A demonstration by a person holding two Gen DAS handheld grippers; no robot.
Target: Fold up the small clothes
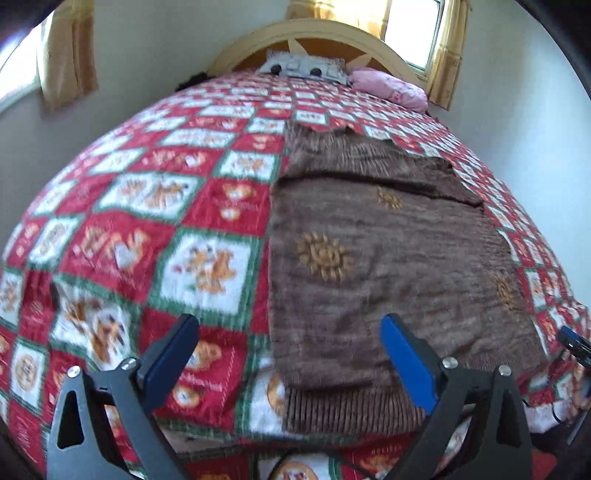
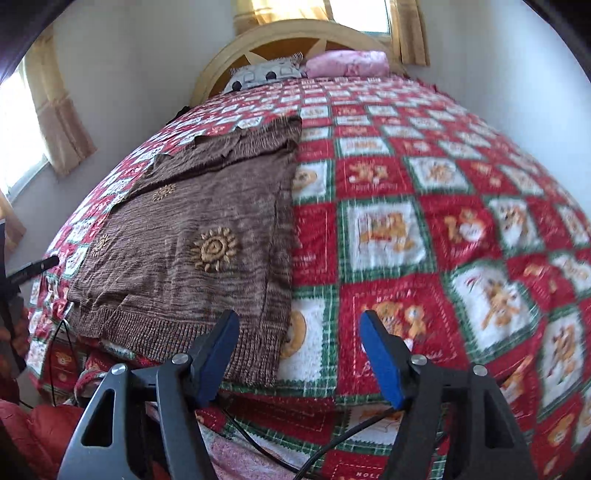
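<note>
A brown knit sweater (image 1: 388,251) with tan sun motifs lies flat on the quilted bed, folded lengthwise with its ribbed hem toward me. It also shows in the right wrist view (image 2: 207,236). My left gripper (image 1: 290,325) is open and empty, hovering above the sweater's near left edge. My right gripper (image 2: 299,321) is open and empty, above the sweater's near right edge. The tip of the right gripper shows at the right edge of the left wrist view (image 1: 574,341).
A red, white and green patchwork quilt (image 1: 147,221) covers the bed. A grey pillow (image 1: 306,68) and a pink pillow (image 1: 388,86) lie by the wooden headboard (image 1: 314,33). Black cables (image 2: 332,439) hang over the bed's near edge. Walls and curtained windows surround the bed.
</note>
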